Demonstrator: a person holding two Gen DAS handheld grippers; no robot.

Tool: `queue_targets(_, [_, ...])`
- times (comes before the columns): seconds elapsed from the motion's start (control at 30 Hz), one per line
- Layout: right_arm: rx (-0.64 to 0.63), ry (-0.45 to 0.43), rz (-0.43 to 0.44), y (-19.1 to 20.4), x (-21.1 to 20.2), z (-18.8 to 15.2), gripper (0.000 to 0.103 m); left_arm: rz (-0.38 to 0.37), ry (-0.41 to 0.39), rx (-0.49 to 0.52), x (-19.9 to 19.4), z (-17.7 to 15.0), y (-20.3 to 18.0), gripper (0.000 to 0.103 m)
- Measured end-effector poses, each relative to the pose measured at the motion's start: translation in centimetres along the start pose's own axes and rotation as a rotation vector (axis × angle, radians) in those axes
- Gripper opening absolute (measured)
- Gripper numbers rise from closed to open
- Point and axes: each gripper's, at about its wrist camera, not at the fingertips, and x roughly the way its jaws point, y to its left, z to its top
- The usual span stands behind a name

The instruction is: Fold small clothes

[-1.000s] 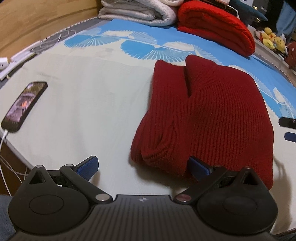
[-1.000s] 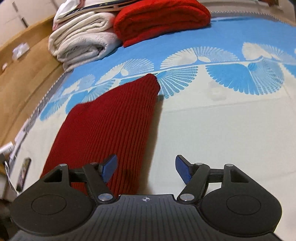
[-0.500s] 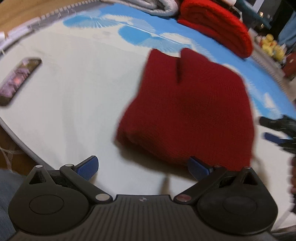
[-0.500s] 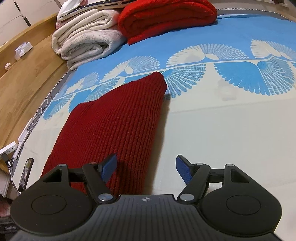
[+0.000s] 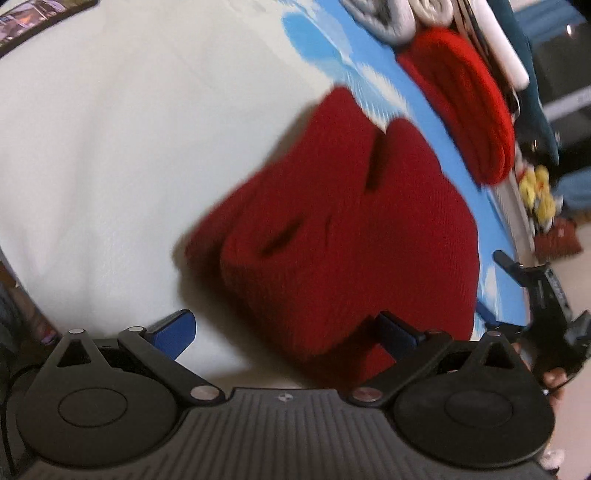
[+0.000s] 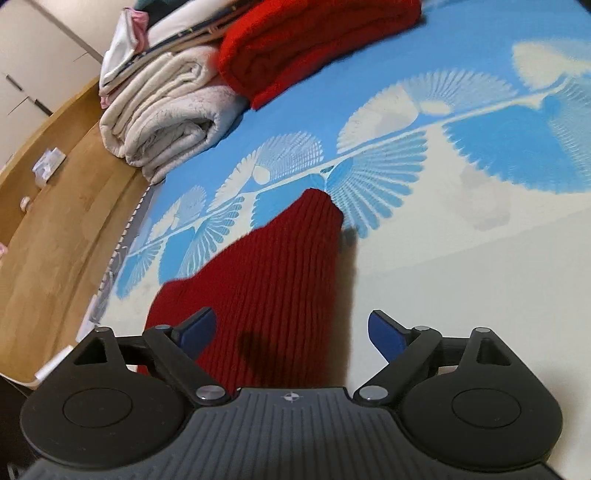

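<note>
A dark red ribbed knit garment (image 5: 351,229) lies folded on the bed sheet (image 5: 110,147). It also shows in the right wrist view (image 6: 273,288). My left gripper (image 5: 284,332) is open at the garment's near edge, its right finger against the knit and its left finger over bare sheet. My right gripper (image 6: 291,328) is open just above the garment's near end, its left finger over the knit. It also shows at the right edge of the left wrist view (image 5: 539,291). Both hold nothing. The left wrist view is blurred.
A bright red folded blanket (image 6: 306,40) and rolled white blankets (image 6: 166,114) lie at the far end of the bed. A phone (image 5: 40,18) lies on the sheet at the left. Wooden floor (image 6: 55,221) lies beside the bed. Yellow plush toys (image 5: 539,195) sit at the right.
My left gripper has tilted and swung, so the garment now sits at a slant and closer. My right gripper has drawn back slightly along the garment. Both stay open.
</note>
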Motion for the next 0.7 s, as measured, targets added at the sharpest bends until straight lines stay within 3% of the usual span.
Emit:
queue_targets(0.13, [0.109,0.069,0.035,-1.2,5.1,3.0,0.092,-0.013,-0.044,-0.068,0.3,0.3,0.4,0.103])
queue_targets(0.3, [0.143,0.122,0.075,-2.0,9.9,4.0,0.094,0.012,-0.067,-0.032,0.3,0.6,-0.5,0.102])
queue_targets(0.37, [0.099,0.117,0.088,-1.4,10.2,3.9,0.074,0.013,-0.088,-0.049,-0.1,0.5,-0.5,0.082])
queue_targets(0.4, [0.059,0.121,0.068,-0.9,10.2,3.7,0.052,0.001,-0.081,-0.059,-0.3,0.7,-0.4,0.067])
queue_targets(0.43, [0.005,0.116,0.044,-0.4,10.1,3.5,0.045,-0.012,-0.076,-0.059,-1.0,0.9,-0.5,0.046])
queue_targets(0.47, [-0.047,0.096,0.038,0.1,9.6,3.1,0.041,-0.024,-0.094,-0.025,-1.6,1.2,-1.0,0.040])
queue_targets(0.57, [-0.110,0.037,0.040,1.4,7.8,3.3,0.034,-0.004,-0.141,0.118,-2.3,2.1,-3.4,0.034])
queue_targets(0.7, [-0.138,-0.049,0.039,2.1,6.3,5.8,0.032,0.011,-0.076,0.178,0.5,5.3,-6.9,0.033])
